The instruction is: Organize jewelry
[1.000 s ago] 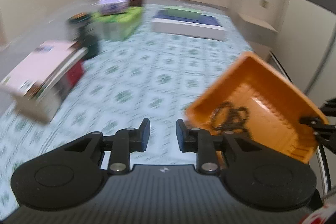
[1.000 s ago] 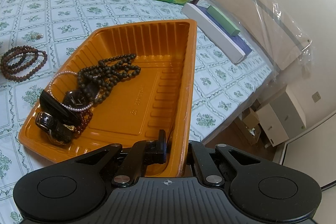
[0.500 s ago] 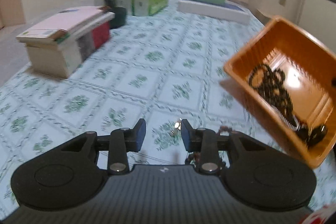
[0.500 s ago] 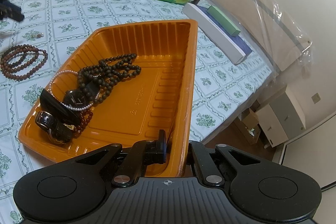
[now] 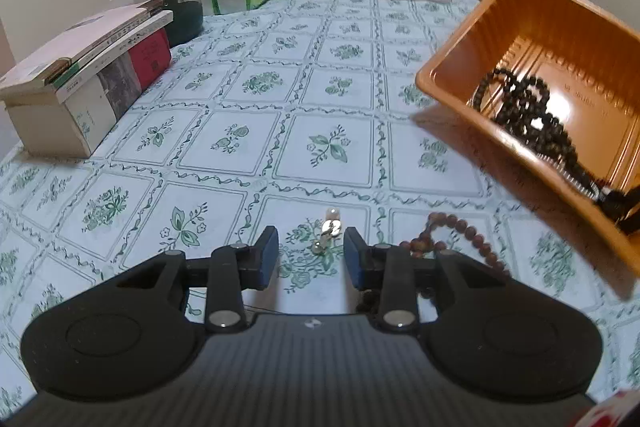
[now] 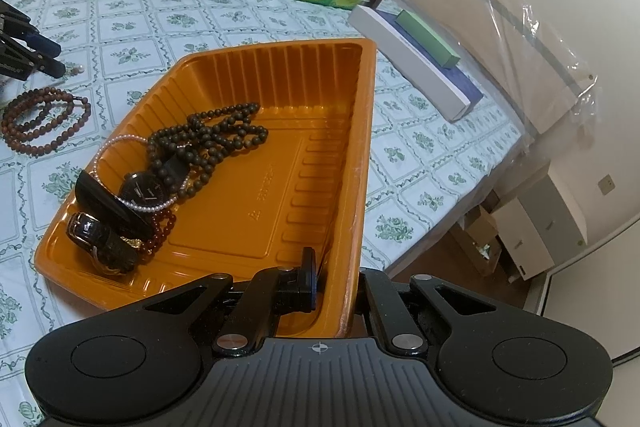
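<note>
One small earring [image 5: 331,231] lying on tablecloth [image 5: 256,131] between spread fingers of left gripper [image 5: 311,257]; light, slippery, fragile, needing gentle pinching at hook. Right gripper [image 6: 336,277] clamping rim of orange tray [image 6: 362,155].

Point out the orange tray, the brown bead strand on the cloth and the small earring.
orange tray [image 6: 280,211], right wrist view, bare floor.
brown bead strand [image 6: 44,121], right wrist view, coiled loops.
small earring [image 5: 331,227], left wrist view, shiny middle.
</note>
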### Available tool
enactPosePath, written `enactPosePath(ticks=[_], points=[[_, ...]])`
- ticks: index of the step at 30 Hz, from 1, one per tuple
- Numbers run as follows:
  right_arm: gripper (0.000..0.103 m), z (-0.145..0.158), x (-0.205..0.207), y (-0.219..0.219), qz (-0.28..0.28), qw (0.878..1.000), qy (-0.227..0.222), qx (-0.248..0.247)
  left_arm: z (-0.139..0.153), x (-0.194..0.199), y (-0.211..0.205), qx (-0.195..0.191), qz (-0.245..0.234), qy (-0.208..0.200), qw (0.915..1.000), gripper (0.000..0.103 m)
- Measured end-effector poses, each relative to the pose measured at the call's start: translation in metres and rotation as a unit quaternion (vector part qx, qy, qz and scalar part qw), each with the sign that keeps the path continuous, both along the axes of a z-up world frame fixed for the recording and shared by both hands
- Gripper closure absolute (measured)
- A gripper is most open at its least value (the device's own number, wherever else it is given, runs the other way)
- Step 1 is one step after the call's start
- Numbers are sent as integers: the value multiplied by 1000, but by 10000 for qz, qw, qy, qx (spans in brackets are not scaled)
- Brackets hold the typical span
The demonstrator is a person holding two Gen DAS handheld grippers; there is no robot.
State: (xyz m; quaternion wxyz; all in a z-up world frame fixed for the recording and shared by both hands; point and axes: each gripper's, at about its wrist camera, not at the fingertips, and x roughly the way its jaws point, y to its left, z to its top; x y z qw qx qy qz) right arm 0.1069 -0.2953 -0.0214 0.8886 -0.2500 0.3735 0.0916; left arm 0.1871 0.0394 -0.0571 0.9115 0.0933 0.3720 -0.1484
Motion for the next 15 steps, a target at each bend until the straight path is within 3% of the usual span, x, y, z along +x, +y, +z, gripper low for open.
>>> enactPosePath(ticks=[10, 15], points=[[99, 0, 2, -1, -29, 10000, 10, 8, -9, 4, 0, -96, -118, 55, 9999, 80], [99, 0, 2, -1, -24, 10000, 10, 4, -9, 6, -1, -123, -103, 117, 9998, 95]])
